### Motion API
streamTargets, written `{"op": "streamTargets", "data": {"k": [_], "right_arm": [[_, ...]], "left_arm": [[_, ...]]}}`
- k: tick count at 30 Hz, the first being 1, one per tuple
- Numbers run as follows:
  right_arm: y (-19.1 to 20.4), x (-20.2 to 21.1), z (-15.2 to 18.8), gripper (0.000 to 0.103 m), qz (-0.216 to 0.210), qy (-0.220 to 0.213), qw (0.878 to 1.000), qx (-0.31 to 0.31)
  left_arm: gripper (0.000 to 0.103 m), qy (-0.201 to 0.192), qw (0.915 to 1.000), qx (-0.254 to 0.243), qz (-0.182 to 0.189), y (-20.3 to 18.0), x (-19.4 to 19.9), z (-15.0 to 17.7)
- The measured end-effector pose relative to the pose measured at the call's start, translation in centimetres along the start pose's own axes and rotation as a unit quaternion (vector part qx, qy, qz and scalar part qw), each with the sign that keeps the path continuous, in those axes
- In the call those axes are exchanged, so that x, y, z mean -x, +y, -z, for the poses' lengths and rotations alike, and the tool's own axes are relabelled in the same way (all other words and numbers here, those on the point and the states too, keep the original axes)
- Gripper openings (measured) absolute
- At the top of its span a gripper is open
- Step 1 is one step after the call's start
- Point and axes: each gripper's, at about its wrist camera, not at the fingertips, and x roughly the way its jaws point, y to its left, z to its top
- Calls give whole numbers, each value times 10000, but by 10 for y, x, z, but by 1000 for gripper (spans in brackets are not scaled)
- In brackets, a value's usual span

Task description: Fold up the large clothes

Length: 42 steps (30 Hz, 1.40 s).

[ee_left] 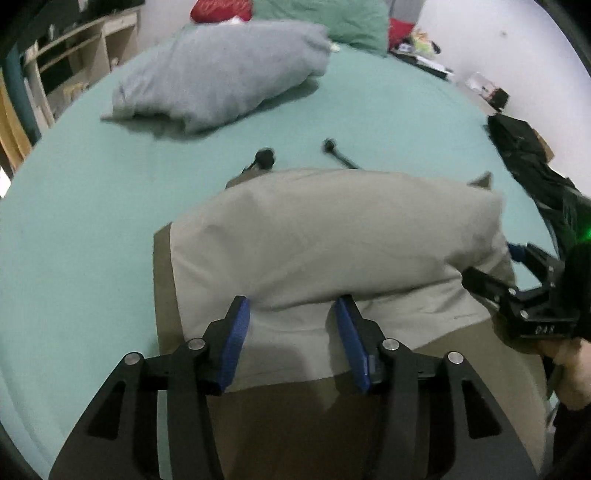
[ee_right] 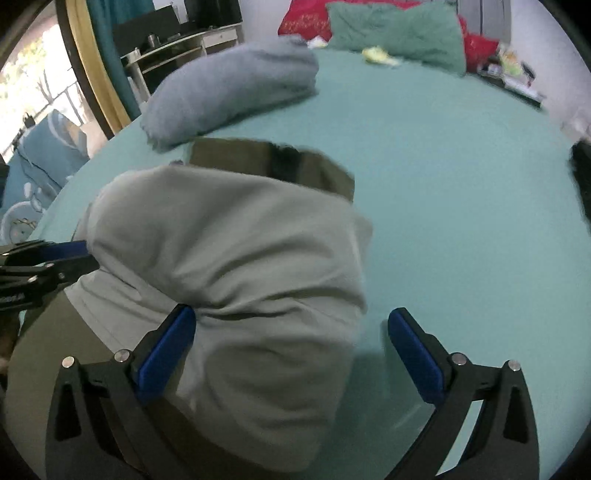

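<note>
Now over the half-folded garment, both jaws apart.

Lying on the bed, straight ahead of and beneath both tools: khaki garment, pale fold bulging over a darker layer, long axis crosswise. Left hand-held gripper open, straddling the fold's near edge, pads not pressing. Right hand-held gripper open wider, left pad against cloth, right pad over bare sheet. Neither clearly nearer; one at each end.

I'm looking at a home bedroom: a wide bed under a teal sheet, green pillow at its head, shelving unit alongside, curtained window beyond.
</note>
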Motion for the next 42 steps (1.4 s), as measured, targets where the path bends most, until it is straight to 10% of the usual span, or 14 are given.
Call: {"op": "streamTargets", "data": {"k": [15,22,28,37,42], "right_arm": [[5,69,50,102,-653,-349,9945,-747],[11,70,73,102,-914,-243,9908,-969],[7,56,79,102,-1051,-121,9859,-1296],[21,47,80,103,-1050,-121,9858,-1305],[15,46,77,103,-1274,-22,9833,-1300]], "left_arm": [[74,-502,9880,1414,364,103,56,57],[88,151,9564,2078,2046,102,17,71],[91,457,9482,1743,2617,76,9,69],[96,611,9583,1091,2569,37,2,68],[96,216,9758,1091,1883,52,13,68]]}}
